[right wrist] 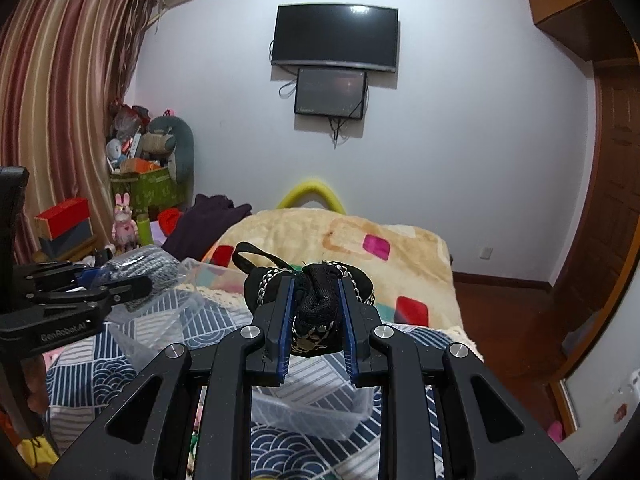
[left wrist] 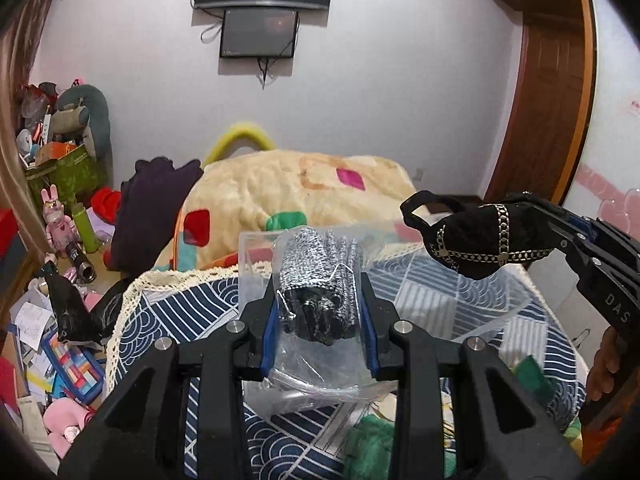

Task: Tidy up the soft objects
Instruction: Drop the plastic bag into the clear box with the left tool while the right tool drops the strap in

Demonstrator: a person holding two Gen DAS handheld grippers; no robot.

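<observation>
My left gripper [left wrist: 320,316] is shut on a clear plastic bag holding a black-and-white knit item [left wrist: 320,276], held above the bed. It shows at the left of the right wrist view [right wrist: 136,268]. My right gripper [right wrist: 316,312] is shut on a black soft pouch with gold chain trim and a strap loop [right wrist: 316,300], held above a clear plastic bin [right wrist: 320,416]. In the left wrist view the pouch [left wrist: 476,236] hangs at the right in that gripper [left wrist: 532,224].
A bed with a blue-and-white patterned cover [left wrist: 180,320] and a cream blanket [left wrist: 280,188]. A green fabric piece [left wrist: 372,444] lies near. Clutter, toys and boxes [left wrist: 60,320] fill the floor at left. A dark garment [left wrist: 152,208] lies on the bed's left. Wooden door [right wrist: 612,200] at right.
</observation>
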